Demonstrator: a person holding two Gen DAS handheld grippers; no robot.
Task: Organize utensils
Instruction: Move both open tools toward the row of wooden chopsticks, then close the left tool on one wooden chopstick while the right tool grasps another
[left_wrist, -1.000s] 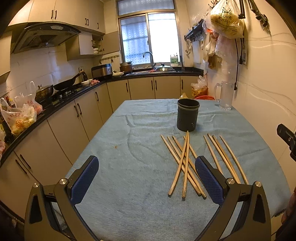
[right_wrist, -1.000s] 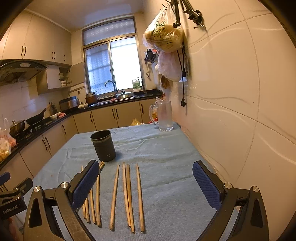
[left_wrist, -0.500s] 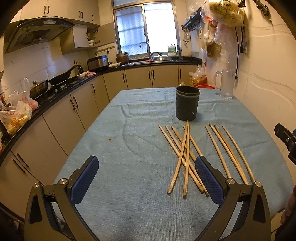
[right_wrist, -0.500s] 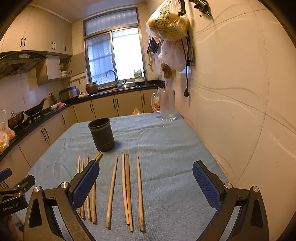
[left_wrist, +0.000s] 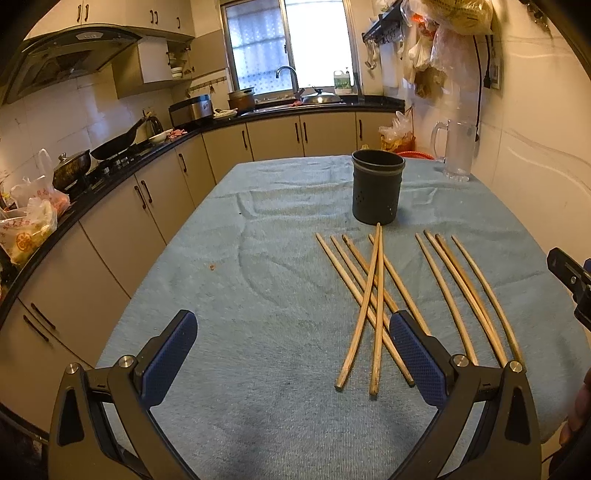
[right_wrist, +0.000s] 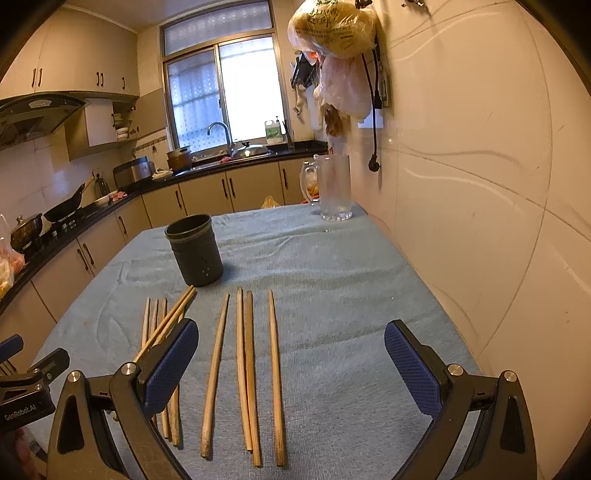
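The right hand-held gripper (right_wrist: 290, 363) hangs wide apart and empty above the blue-covered table (right_wrist: 351, 295). Four chopsticks (right_wrist: 247, 373) lie side by side beneath it; a crossed pile of chopsticks (right_wrist: 162, 325) lies further left. A dark holder (right_wrist: 194, 251) stands upright beyond them, a glass mug (right_wrist: 332, 188) near the wall.

In the right wrist view the right gripper's (right_wrist: 288, 363) left pad (right_wrist: 170, 363) covers the near ends of the crossed chopsticks (right_wrist: 162, 328) at 8 o'clock; the left gripper (right_wrist: 26, 384) is cut off at 9 o'clock. In the left wrist view the holder's (left_wrist: 376, 192) inside is hidden behind its wall
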